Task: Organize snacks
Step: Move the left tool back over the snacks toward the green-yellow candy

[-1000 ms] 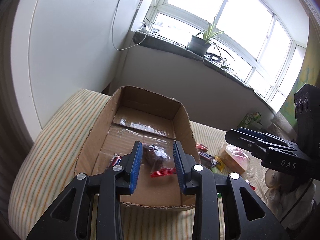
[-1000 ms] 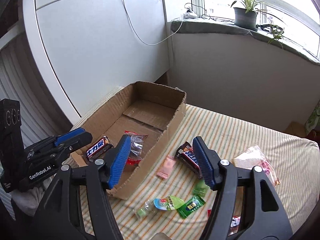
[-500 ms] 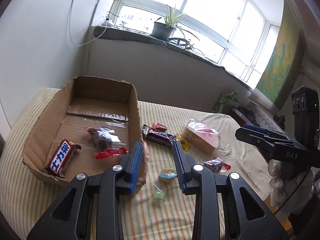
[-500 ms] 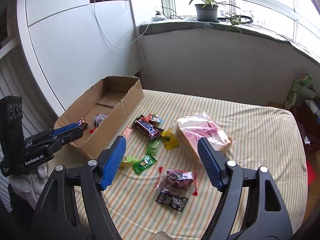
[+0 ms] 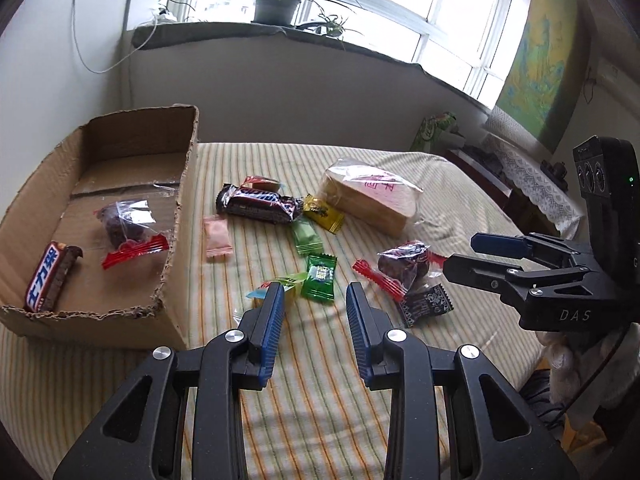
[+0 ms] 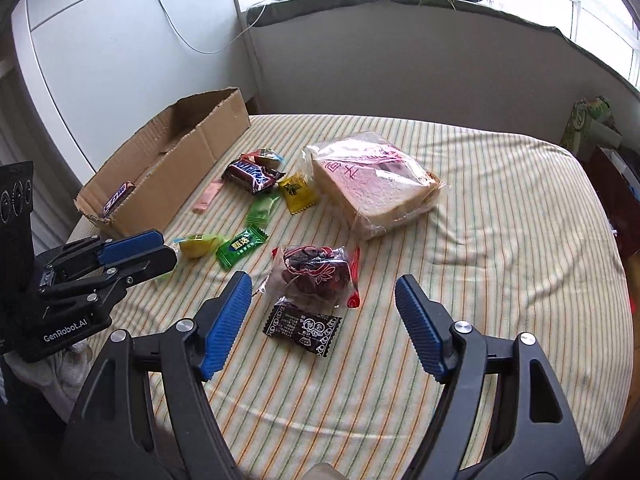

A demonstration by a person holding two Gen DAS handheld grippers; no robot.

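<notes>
Striped bed (image 6: 500,208) carried loose snacks; cardboard box (image 6: 208,140) at 10 o'clock. Right gripper (image 6: 323,304) fingers had just widened, empty, over date bag (image 6: 316,270). Left gripper (image 5: 315,300) fingers narrow, empty. Risk: slippery film might slide, black candy packet (image 6: 304,330) be caught too.

A striped bed (image 6: 500,208) carries a cardboard box (image 6: 192,160), bagged bread (image 6: 376,184) and scattered sweets (wrapped).

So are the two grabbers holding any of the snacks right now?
No. The left gripper and right gripper both have empty jaws, above the snacks on the striped cloth.
</notes>
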